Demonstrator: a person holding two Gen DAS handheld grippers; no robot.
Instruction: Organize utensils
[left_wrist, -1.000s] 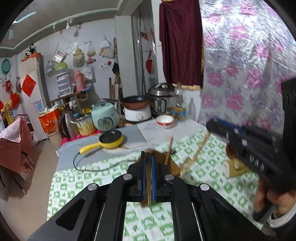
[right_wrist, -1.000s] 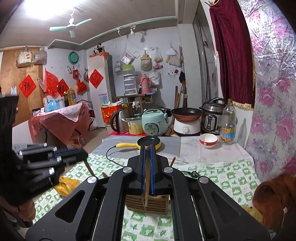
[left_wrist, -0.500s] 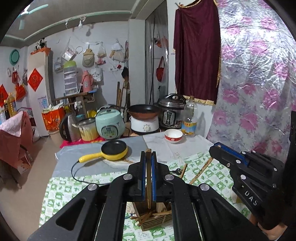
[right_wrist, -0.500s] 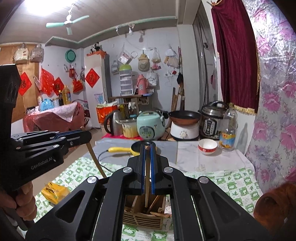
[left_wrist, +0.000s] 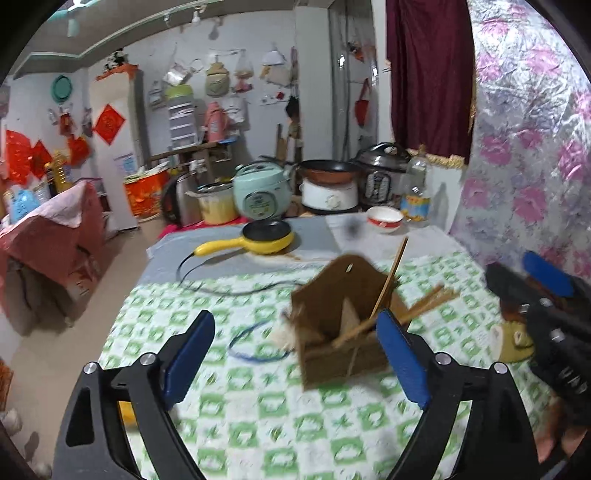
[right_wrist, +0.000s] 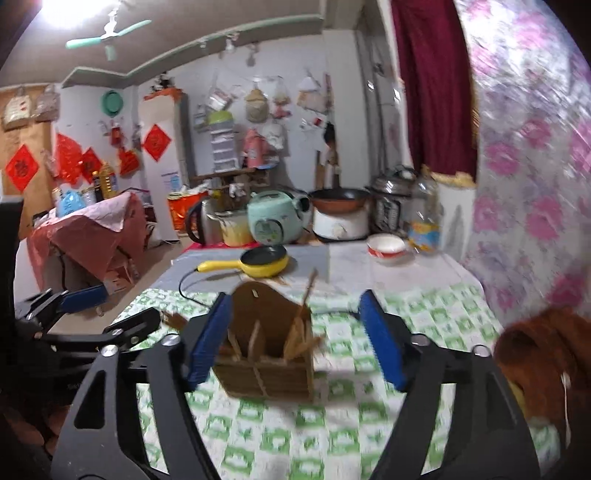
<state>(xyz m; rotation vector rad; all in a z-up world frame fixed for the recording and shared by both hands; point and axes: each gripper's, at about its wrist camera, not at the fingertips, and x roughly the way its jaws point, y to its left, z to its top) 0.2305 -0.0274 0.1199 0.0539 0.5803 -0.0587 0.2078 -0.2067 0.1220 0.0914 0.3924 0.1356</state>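
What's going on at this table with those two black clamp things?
A person holds a grabbing tool in each hand over a wooden utensil holder on the green checked tablecloth. Chopsticks stick out of it. The left tool and right tool are both opening, gripping nothing.

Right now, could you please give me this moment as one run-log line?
left tongs: opening, empty | right tongs: opening, empty | wooden holder: upright on checked cloth, chopsticks inside

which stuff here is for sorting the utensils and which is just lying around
For the job: wooden holder, chopsticks in it, left gripper and right gripper, both opening, nothing between them.

Lying about: yellow pan, bowl, bottle, rice cooker.
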